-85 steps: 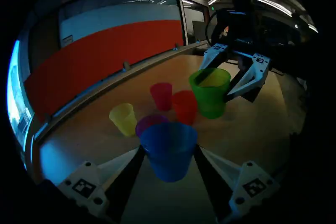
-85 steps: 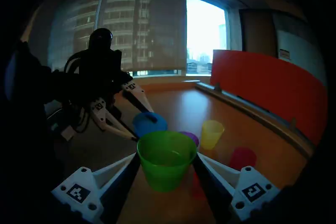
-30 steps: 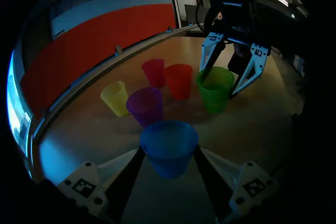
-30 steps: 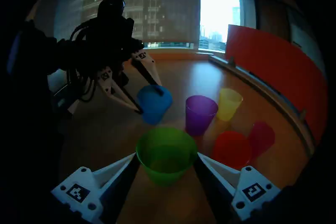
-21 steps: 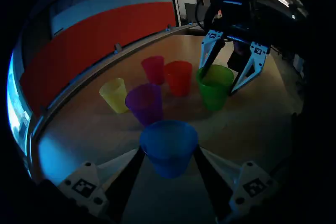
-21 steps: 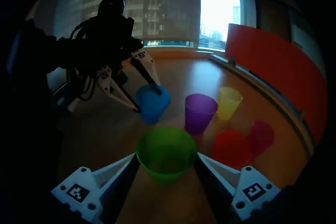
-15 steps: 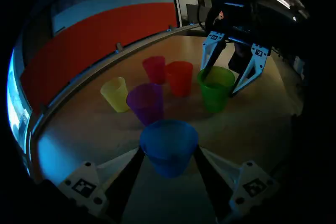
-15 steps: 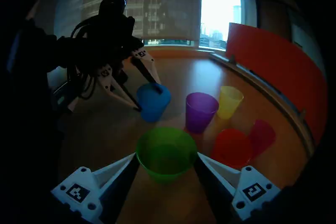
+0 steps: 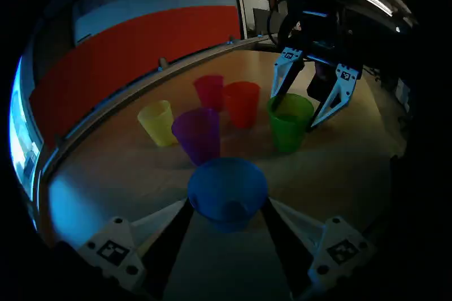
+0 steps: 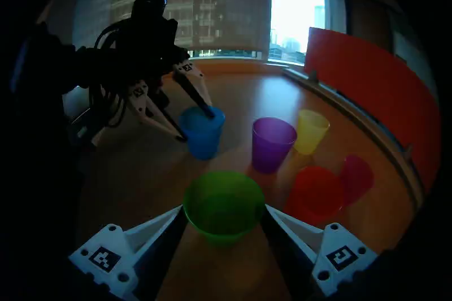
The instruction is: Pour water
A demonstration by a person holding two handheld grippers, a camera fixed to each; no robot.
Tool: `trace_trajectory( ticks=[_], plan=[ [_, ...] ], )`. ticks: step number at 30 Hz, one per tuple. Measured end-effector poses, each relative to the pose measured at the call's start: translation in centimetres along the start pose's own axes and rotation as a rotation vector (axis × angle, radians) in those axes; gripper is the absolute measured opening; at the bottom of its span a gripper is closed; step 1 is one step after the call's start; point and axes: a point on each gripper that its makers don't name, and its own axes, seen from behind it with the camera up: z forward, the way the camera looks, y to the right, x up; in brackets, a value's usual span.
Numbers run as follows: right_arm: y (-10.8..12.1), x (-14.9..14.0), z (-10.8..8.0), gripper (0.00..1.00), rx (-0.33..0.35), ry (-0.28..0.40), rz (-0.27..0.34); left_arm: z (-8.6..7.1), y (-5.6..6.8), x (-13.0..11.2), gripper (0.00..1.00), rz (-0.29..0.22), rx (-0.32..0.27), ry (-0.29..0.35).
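In the left gripper view my left gripper (image 9: 227, 202) is shut on a blue cup (image 9: 227, 191), held upright low over the wooden table (image 9: 339, 171). Across the table the green cup (image 9: 289, 121) sits between the right gripper's fingers (image 9: 333, 103). The right gripper view shows my right gripper (image 10: 224, 210) shut on that green cup (image 10: 224, 206), its rim toward me. Farther off, the left gripper (image 10: 193, 119) holds the blue cup (image 10: 200, 131) upright. I cannot tell whether either cup holds water.
Purple (image 9: 196, 134), yellow (image 9: 157, 123), orange (image 9: 242, 103) and pink (image 9: 209, 91) cups stand grouped between the two held cups. A red partition (image 9: 130, 58) with a rail runs along the table's far side. Windows (image 10: 282, 24) lie behind the left gripper.
Both cups have come down from a raised position to near the table. The blue cup has tipped back to upright and the two grippers stand farther apart.
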Motion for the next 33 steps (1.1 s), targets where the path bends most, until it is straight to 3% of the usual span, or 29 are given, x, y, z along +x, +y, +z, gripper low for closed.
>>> trace_trajectory(
  ticks=[12, 24, 33],
  plan=[
    [0.2, -0.7, -0.1, 0.91, -0.009, -0.013, 0.009, -0.1, -0.1, -0.5, 0.84, -0.017, 0.001, -0.001],
    [0.2, -0.7, -0.3, 0.94, -0.022, -0.009, 0.021, 0.3, 0.0, -1.6, 0.84, -0.020, -0.002, -0.045],
    [0.1, -2.0, -0.5, 0.97, -0.028, -0.047, 0.014, 0.3, 0.0, -2.1, 0.84, -0.023, -0.008, -0.068]
  ],
)
